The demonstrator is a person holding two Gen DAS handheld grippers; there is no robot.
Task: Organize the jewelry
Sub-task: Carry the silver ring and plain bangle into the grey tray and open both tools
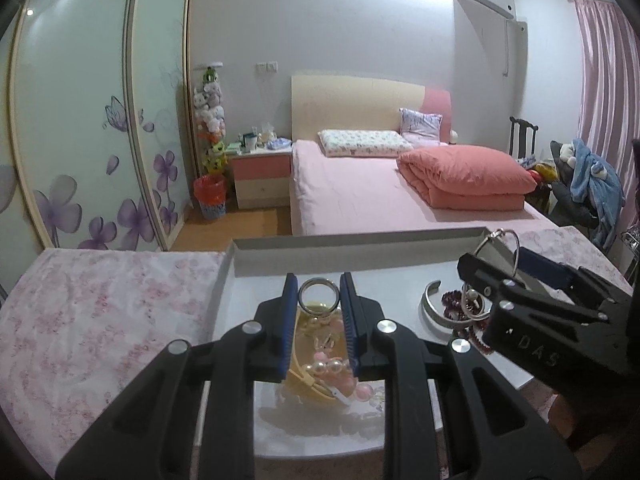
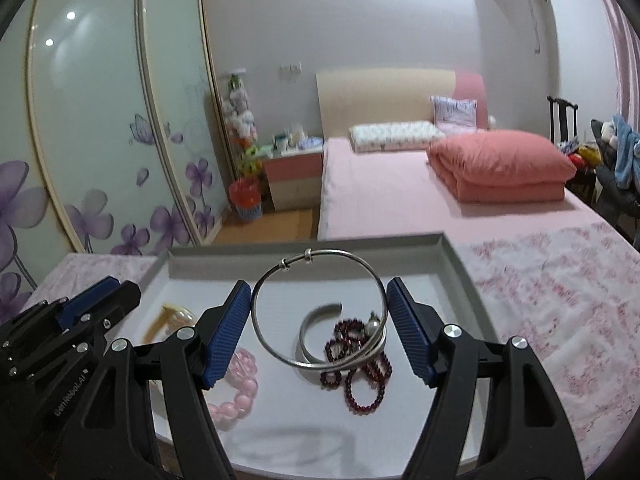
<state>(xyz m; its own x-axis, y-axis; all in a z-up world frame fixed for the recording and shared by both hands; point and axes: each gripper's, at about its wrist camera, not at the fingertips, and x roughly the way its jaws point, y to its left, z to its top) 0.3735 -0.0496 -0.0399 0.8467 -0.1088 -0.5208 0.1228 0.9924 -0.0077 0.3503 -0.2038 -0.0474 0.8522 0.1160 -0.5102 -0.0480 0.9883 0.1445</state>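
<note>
Left gripper [image 1: 319, 300] clamps a small ring [image 1: 319, 295] above the tray [image 2: 456, 264]; right gripper [image 2: 319, 320] clamps 1 bangle [image 2: 320, 312] (thin, stiff, slippery) across its sides, likely light; squeeze gently.

Raised letters "DAS" stand on the black body of the right tongs [image 1: 516, 260] — seen in the left wrist view. White print "Gen Robot.AI" runs along the left tongs [image 2: 96, 300] — seen in the right wrist view. Nothing else is legible.

Silver bangle [image 2: 320, 312], dark red bead bracelet [image 2: 360, 376], pink bead bracelet [image 2: 240, 392], pink floral tablecloth [image 2: 560, 312], grey tray [image 2: 304, 252]
</note>
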